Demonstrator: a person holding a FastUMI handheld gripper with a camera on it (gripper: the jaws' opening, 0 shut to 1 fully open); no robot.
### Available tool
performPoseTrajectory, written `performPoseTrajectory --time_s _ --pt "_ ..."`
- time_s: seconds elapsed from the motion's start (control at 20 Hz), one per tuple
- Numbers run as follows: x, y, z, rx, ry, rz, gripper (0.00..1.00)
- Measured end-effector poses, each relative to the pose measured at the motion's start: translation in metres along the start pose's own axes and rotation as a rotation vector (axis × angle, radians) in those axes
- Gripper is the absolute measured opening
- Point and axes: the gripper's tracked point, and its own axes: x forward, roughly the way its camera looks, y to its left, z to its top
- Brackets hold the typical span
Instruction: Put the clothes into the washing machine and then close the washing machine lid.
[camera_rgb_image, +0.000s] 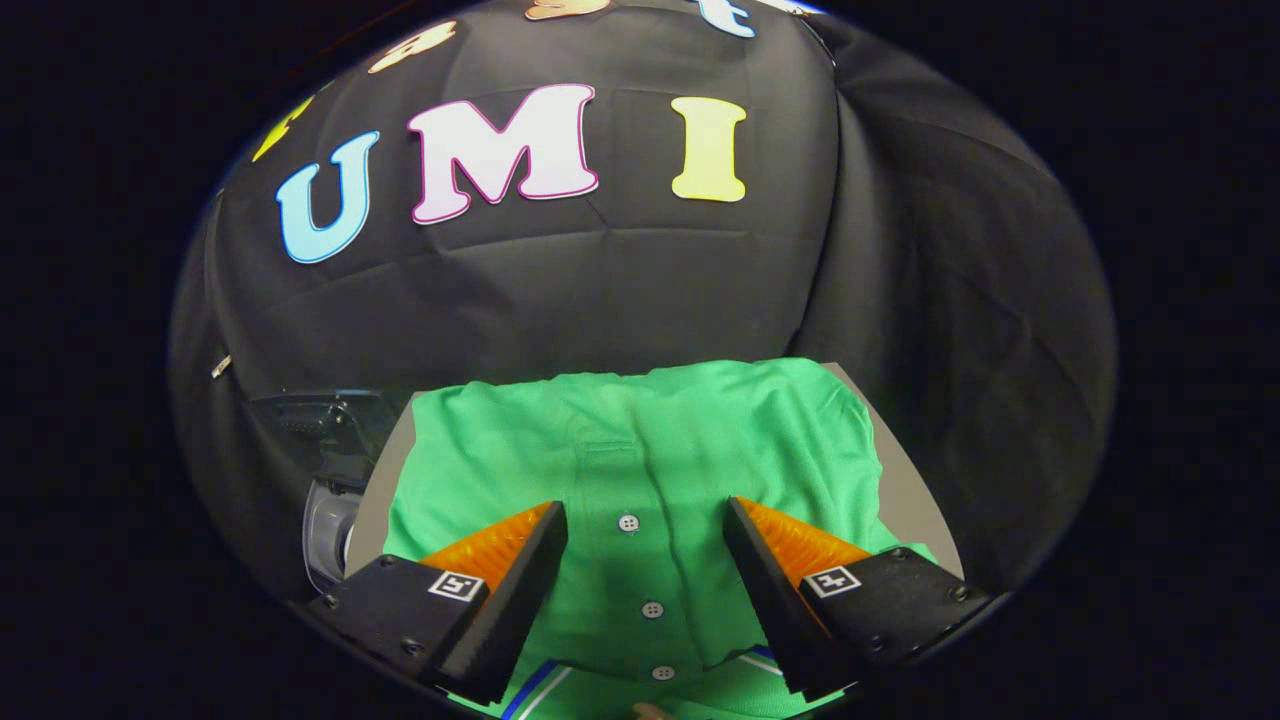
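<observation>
A green buttoned shirt (640, 450) lies folded flat on a grey table (385, 480), its button placket running straight between my fingers and its striped collar nearest to me. My gripper (646, 512) hovers over the shirt with its fingers wide apart and nothing gripped between them. Left of the table and lower down, part of the washing machine (325, 450) shows: a dark raised lid and a pale rounded rim below it.
The booth's black cloth wall hangs close behind the table and wraps around on the right. The table's grey edge (915, 500) shows to the right of the shirt.
</observation>
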Motion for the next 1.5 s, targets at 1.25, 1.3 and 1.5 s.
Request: performPoseTrajectory --time_s 1.25,1.3,1.5 --pt "-0.043 0.0 0.036 0.078 -0.174 0.054 0.05" --pt "-0.056 0.002 0.045 0.09 -0.202 0.065 0.05" --pt "-0.112 0.011 0.081 0.108 -0.351 0.099 0.04"
